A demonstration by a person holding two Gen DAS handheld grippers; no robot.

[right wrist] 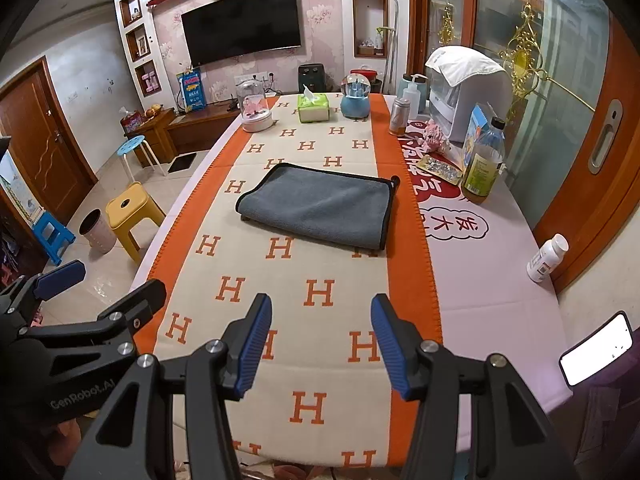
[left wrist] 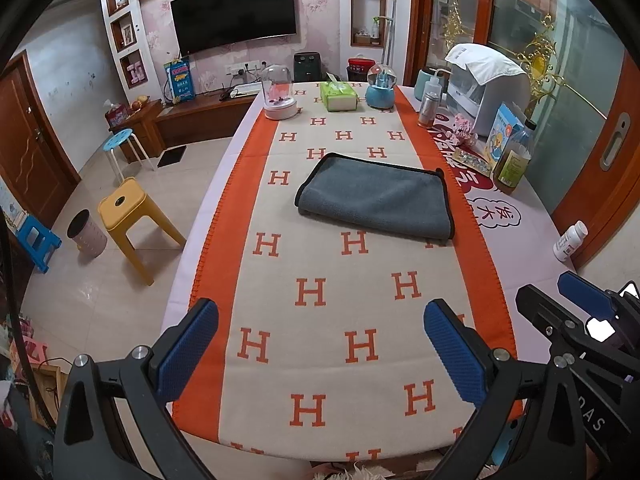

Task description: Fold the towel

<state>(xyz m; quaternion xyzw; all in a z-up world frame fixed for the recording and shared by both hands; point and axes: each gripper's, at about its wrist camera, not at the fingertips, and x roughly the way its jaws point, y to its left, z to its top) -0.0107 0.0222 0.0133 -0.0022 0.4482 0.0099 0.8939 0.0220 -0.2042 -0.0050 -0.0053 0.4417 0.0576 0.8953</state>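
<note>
A grey towel [left wrist: 376, 196], folded with a black-trimmed edge, lies flat on the orange-and-cream H-patterned runner [left wrist: 320, 280] covering the bench [left wrist: 516, 232]. The left claw [left wrist: 320, 344] hangs over the near end with its blue-padded jaws spread wide, holding nothing, well apart from the towel. The right claw [left wrist: 576, 300] shows at the right edge. A tissue box [left wrist: 338, 97] stands at the far end.

A tissue box [left wrist: 338, 97] and a snow globe [left wrist: 381, 85] stand at the far end of the surface [left wrist: 516, 240]. A white pill bottle [right wrist: 547, 258] lies near its right edge. A yellow stool [left wrist: 128, 216] stands on the floor beside a bin [left wrist: 86, 233].
</note>
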